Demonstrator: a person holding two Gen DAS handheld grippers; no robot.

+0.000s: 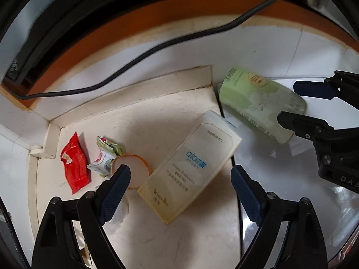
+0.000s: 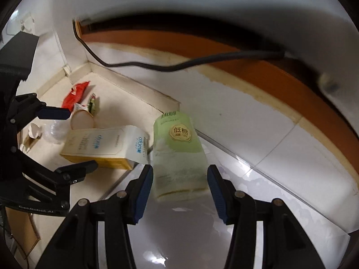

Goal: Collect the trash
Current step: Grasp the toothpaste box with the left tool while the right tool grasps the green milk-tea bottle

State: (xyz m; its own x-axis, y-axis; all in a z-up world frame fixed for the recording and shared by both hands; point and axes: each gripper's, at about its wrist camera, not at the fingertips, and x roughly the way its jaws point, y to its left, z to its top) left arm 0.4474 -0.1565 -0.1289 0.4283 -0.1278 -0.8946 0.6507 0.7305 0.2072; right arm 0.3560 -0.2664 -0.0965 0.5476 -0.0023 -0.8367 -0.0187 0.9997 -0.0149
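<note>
- The left tongs stand wide, empty, above a cream box lying flat on the floor.
- The right tongs stand apart on either side of a green packet; contact seems absent, though blur hides it.
- A red wrapper, a crumpled wrapper and a round lid lie near the corner.
- A black cable runs along the wall.

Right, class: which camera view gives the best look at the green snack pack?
The right wrist view: the green snack pack sits centred between the open jaws, its printed face readable. The left wrist view shows it off to the right, blurred, its near end hidden behind the other gripper.
</note>
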